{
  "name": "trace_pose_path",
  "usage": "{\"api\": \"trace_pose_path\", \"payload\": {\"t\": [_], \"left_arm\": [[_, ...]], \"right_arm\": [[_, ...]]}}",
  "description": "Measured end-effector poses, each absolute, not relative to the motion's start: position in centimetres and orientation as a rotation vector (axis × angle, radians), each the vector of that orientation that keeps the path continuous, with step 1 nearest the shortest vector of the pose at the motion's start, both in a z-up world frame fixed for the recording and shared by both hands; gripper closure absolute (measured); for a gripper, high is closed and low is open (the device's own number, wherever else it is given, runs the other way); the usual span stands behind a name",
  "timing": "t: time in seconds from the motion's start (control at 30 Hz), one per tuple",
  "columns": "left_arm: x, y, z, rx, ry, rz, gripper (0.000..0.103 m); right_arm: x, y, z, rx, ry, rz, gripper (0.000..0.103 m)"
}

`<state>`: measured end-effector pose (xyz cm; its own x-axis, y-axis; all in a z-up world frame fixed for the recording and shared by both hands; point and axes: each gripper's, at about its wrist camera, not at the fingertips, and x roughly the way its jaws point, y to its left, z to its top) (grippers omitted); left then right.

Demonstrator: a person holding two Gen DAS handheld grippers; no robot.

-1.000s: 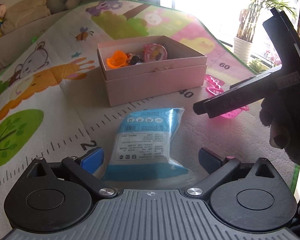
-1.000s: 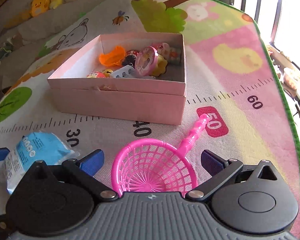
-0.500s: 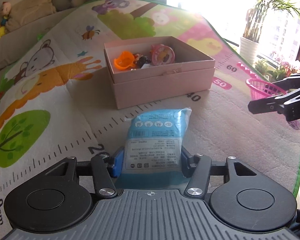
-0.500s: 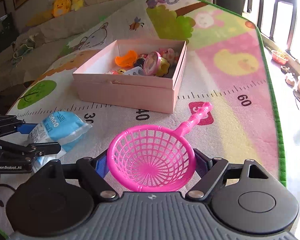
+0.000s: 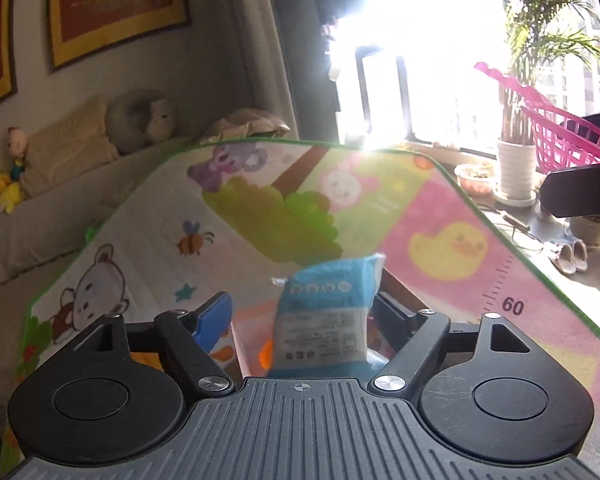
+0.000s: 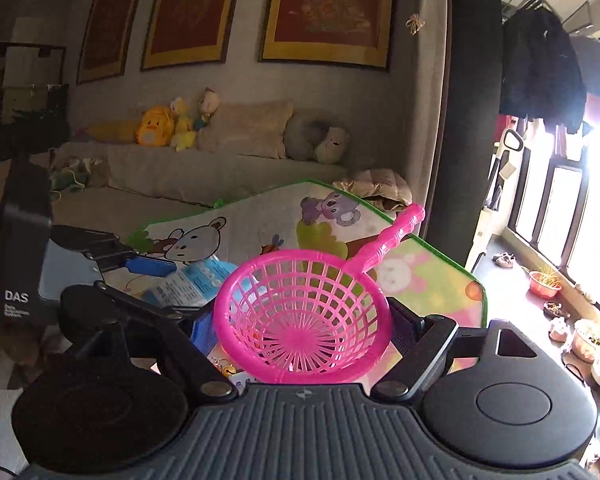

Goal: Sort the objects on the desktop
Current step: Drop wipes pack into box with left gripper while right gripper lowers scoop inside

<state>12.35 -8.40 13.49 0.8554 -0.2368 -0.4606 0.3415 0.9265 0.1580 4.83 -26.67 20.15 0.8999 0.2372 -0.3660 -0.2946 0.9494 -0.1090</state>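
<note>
A: Jaws first, left to right. Left gripper (image 5: 300, 308): jaws are opening; the blue packet (image 5: 326, 312) is between them, clear of the blue left pad and close against the right finger. Whether that finger touches it, I cannot tell.

B: Where is the packet, then?

A: Above the pink box (image 5: 248, 344), of which only a sliver shows under the gripper. Judged mid-release, not yet seen landed.

B: Right side?

A: Right gripper (image 6: 306, 320): jaws wide, both pads pressed on the rim of the pink strainer (image 6: 304, 312), which is raised off the play mat (image 6: 428, 276), handle toward the mat's far edge.

B: Progress?

A: Small toys (image 6: 224, 368) glimpsed beneath the strainer, probably already in the box. Packet nearly sorted; strainer left to place. Anything else loose is out of sight.
</note>
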Motion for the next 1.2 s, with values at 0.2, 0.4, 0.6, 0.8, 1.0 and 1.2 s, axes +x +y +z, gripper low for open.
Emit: {"api": "trace_pose_path", "payload": {"t": [0.2,0.4,0.6,0.8,1.0,1.2], "left_arm": [[10.6,-4.2,8.3,0.187,0.555,-0.271,0.006],[8.5,-1.3,5.7,0.123,0.645,-0.279,0.006],[7.1,0.0,4.9,0.087,0.641,-0.292,0.003],[8.0,0.5,3.1,-0.012,0.653,-0.3,0.003],[7.7,0.2,2.7,-0.022,0.676,-0.332,0.002],[7.2,1.0,2.9,-0.056,0.664,-0.337,0.0]], "right_arm": [[9.7,-26.0,16.2,-0.203,0.45,0.279,0.021],[14.2,-21.6,11.4,-0.162,0.593,0.413,0.021],[16.7,-18.5,7.7,-0.367,0.666,0.272,0.021],[16.8,-18.6,6.1,-0.523,0.678,0.215,0.021],[17.2,-16.3,5.3,-0.516,0.703,0.333,0.021],[17.5,-15.9,6.1,-0.477,0.739,0.408,0.014]]}}
